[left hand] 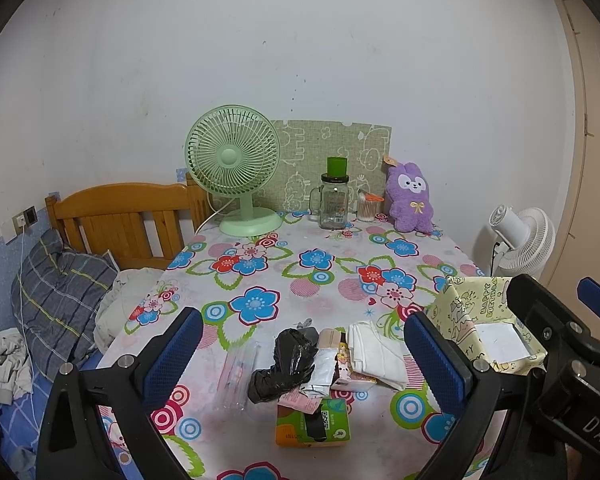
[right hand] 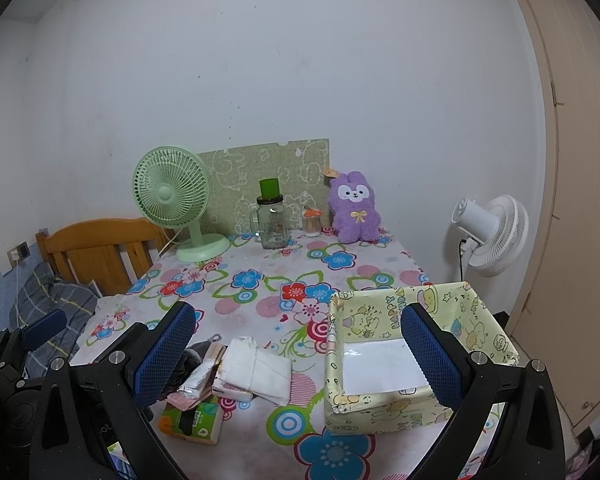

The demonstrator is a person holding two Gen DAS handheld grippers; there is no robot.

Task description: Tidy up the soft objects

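A pile of soft items lies at the near edge of the floral table (left hand: 320,240): a black plastic bag (left hand: 286,364), a folded white cloth (left hand: 374,350), a silver packet (left hand: 320,370), a clear plastic sleeve (left hand: 236,372) and a green tissue pack (left hand: 312,422). A yellow cartoon-print box (right hand: 416,356) stands open to the right, with white paper on its floor. My left gripper (left hand: 304,356) is open and empty above the pile. My right gripper (right hand: 300,360) is open and empty, between the cloth (right hand: 256,370) and the box. A purple plush bunny (right hand: 354,208) sits at the table's back.
At the back stand a green desk fan (left hand: 236,168), a glass jar with a green lid (left hand: 334,196), a toothpick jar (left hand: 367,206) and a green patterned board (left hand: 332,152). A wooden bed headboard (left hand: 120,220) and grey pillow (left hand: 60,292) are left. A white floor fan (right hand: 492,232) stands right.
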